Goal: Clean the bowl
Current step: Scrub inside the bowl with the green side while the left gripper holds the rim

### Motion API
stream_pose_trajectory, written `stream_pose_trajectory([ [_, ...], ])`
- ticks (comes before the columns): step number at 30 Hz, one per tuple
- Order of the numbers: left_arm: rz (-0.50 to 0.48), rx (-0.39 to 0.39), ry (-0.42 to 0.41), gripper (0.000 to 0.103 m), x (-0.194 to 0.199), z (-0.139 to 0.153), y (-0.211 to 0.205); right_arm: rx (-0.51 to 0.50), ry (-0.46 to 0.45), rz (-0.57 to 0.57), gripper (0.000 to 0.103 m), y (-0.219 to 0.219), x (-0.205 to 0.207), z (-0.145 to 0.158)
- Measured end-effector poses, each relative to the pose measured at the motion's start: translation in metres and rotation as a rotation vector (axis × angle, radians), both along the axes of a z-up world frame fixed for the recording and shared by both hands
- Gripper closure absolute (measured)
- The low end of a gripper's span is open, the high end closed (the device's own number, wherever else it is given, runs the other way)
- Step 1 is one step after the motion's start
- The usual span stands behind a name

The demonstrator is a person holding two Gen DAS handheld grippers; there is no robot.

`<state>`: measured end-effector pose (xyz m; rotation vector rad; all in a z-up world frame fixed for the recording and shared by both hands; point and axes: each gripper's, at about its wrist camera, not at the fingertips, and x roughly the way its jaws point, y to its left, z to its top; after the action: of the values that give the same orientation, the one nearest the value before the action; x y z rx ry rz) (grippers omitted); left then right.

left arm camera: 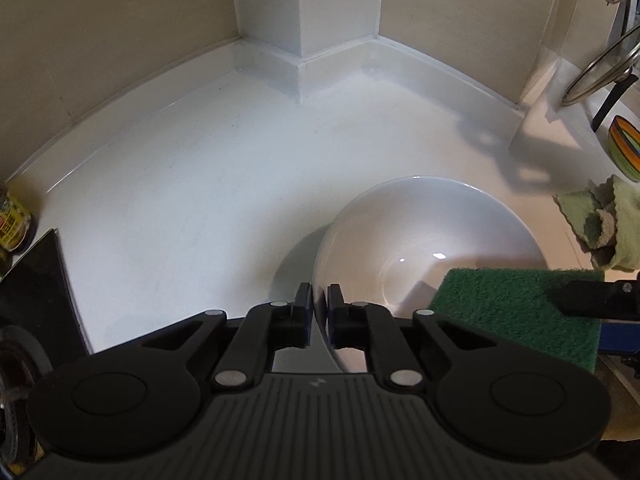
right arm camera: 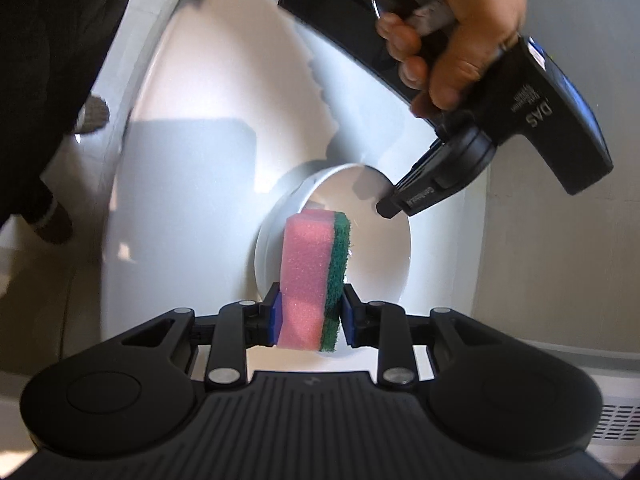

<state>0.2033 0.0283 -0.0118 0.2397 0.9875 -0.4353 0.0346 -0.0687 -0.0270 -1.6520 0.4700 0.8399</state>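
A white bowl (left arm camera: pixel 420 232) stands tilted on the white counter. My left gripper (left arm camera: pixel 320 304) is shut on the bowl's near rim, one finger inside and one outside. In the right wrist view the same bowl (right arm camera: pixel 376 248) faces the camera, and the left gripper (right arm camera: pixel 389 207), held by a hand (right arm camera: pixel 460 40), pinches its upper right rim. My right gripper (right arm camera: pixel 312 296) is shut on a pink sponge (right arm camera: pixel 308 264) with a green scouring side. The sponge's tip is in front of the bowl's inside. In the left wrist view the sponge's green face (left arm camera: pixel 512 312) covers the bowl's right part.
The white counter (left arm camera: pixel 200 160) ends in a raised back edge and a wall corner. At the right are a green cloth (left arm camera: pixel 612 220), a striped bowl (left arm camera: pixel 626 148) and a glass pot lid (left arm camera: pixel 600 72). A labelled jar (left arm camera: pixel 12 220) and a dark object (left arm camera: pixel 40 280) stand at the left.
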Motion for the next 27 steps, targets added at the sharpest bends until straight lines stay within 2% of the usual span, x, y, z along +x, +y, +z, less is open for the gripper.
stream_pose_trajectory([
  [3, 0.057, -0.009, -0.006, 0.092, -0.015, 0.003, 0.002, 0.003, 0.001, -0.017, 0.078, 0.001, 0.003, -0.003],
  [6, 0.136, -0.068, 0.016, 0.092, -0.037, 0.006, 0.009, 0.004, -0.002, -0.031, 0.078, 0.000, 0.004, -0.001],
  [9, 0.096, -0.035, 0.005, 0.092, -0.037, 0.004, 0.004, 0.004, 0.000, -0.027, 0.078, -0.001, 0.002, 0.000],
  [13, -0.018, 0.014, 0.009, 0.093, -0.019, 0.005, -0.002, 0.015, 0.013, -0.003, 0.078, -0.001, 0.001, 0.006],
  [15, -0.046, -0.007, 0.022, 0.093, -0.003, 0.005, 0.000, 0.016, 0.009, 0.002, 0.078, -0.001, 0.000, 0.006],
  [16, -0.030, -0.015, 0.027, 0.091, 0.001, 0.005, 0.002, 0.015, 0.007, -0.001, 0.078, -0.001, 0.000, 0.005],
  [17, -0.008, -0.019, 0.032, 0.083, 0.004, 0.005, 0.002, 0.016, 0.006, -0.005, 0.078, -0.001, 0.001, 0.006],
  [18, 0.016, -0.018, 0.032, 0.082, 0.002, 0.006, 0.002, 0.017, 0.007, -0.008, 0.078, -0.002, 0.002, 0.006],
  [24, 0.099, -0.036, 0.040, 0.083, -0.033, 0.004, -0.001, 0.023, 0.008, -0.027, 0.078, -0.001, 0.004, 0.009],
  [27, 0.032, 0.000, 0.027, 0.087, -0.030, -0.001, -0.005, 0.022, 0.014, -0.017, 0.078, -0.001, 0.005, 0.010],
])
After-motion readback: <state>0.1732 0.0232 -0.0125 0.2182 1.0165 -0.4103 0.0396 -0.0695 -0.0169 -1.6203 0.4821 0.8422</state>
